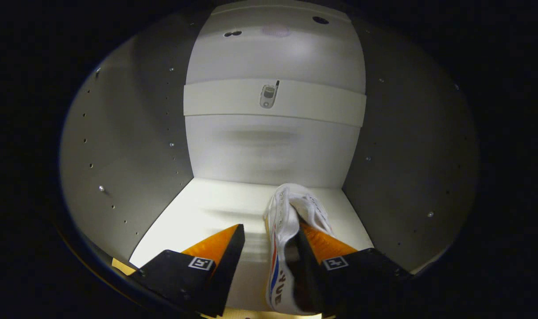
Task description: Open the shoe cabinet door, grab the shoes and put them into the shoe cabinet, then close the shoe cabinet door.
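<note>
I am looking into the open shoe cabinet (131,146). A white shoe (286,208) with red and blue side stripes stands on the cabinet's white bottom board (207,208), toe pointing at the back wall. My gripper (271,226) is open. Its right finger reaches into the shoe's opening. The left finger (224,243) stands outside the shoe's left wall with a small gap between them. The shoe's heel sits low between the fingers, and the right finger hides part of it.
A white shelf (233,99) crosses the cabinet above, with a small phone picture (269,95) on its front edge. Grey side walls with rows of peg holes close in on the left and on the right (410,146). Bare board lies left of the shoe.
</note>
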Motion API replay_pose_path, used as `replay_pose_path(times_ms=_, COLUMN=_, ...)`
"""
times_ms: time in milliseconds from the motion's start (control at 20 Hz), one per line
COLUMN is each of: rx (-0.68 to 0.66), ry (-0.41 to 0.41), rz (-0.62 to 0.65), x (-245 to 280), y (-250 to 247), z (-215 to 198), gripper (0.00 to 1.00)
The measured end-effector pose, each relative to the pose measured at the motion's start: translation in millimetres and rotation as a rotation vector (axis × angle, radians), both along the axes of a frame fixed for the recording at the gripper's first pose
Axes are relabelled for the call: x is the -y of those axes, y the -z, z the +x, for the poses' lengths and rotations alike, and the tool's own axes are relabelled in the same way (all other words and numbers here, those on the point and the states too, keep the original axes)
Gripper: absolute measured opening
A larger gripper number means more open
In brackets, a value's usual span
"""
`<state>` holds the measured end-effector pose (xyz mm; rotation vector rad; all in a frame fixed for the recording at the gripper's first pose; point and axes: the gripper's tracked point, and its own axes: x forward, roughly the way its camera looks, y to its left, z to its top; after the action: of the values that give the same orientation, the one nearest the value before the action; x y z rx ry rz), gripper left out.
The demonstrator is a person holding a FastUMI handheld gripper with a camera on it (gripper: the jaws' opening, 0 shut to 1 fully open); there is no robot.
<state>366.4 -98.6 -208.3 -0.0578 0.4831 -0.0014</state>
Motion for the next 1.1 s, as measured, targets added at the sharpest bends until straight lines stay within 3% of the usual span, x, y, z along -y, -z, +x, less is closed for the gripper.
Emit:
replay_pose_path(times_ms=50, rx=0.001, ry=0.014, rz=-0.001, x=0.6, y=-2.4, z=-6.7, gripper=0.77)
replay_pose_path(times_ms=200, rx=0.027, ry=0.043, rz=0.000, x=2.5, y=-20.5, z=-23.2, gripper=0.99)
replay_pose_path(times_ms=500, rx=0.143, ry=0.073, rz=0.031, x=-5.8, y=-81.0, z=-74.6, gripper=0.98)
replay_pose_path(times_ms=750, rx=0.278, ry=0.060, rz=0.046, x=-25.6, y=-148.0, z=-166.3, gripper=0.98)
replay_pose_path(times_ms=1100, rx=0.361, ry=0.050, rz=0.026, x=-45.5, y=-199.6, z=-301.3, gripper=0.98)
